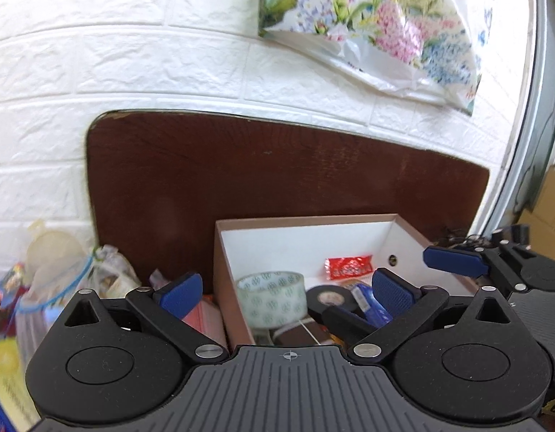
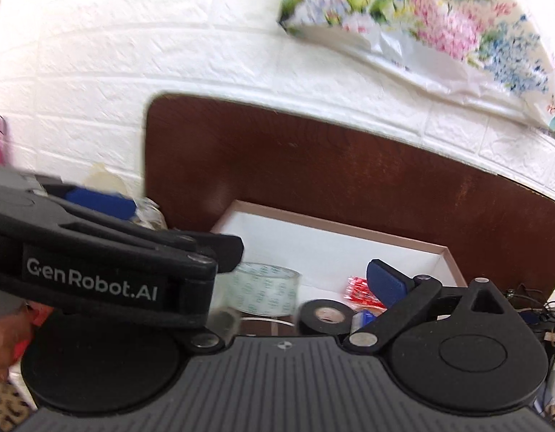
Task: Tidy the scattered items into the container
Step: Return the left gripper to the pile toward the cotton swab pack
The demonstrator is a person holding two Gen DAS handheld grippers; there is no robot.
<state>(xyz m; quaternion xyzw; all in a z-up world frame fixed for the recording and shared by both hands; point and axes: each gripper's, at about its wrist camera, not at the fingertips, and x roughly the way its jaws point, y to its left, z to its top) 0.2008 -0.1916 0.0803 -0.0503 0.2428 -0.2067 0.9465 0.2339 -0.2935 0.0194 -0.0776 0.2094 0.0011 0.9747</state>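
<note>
Box corner hole (left view only), clutter

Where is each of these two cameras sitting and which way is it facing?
Left wrist: on the left gripper, jaws open, looking forward and down into the open box against the white brick wall; the right gripper's blue pad shows at right.
Right wrist: on the right gripper, same heading; the left gripper's arm crosses at left, fingertips at the corner.
Shared: box, clear tape roll, black tape roll, red packet.
</note>
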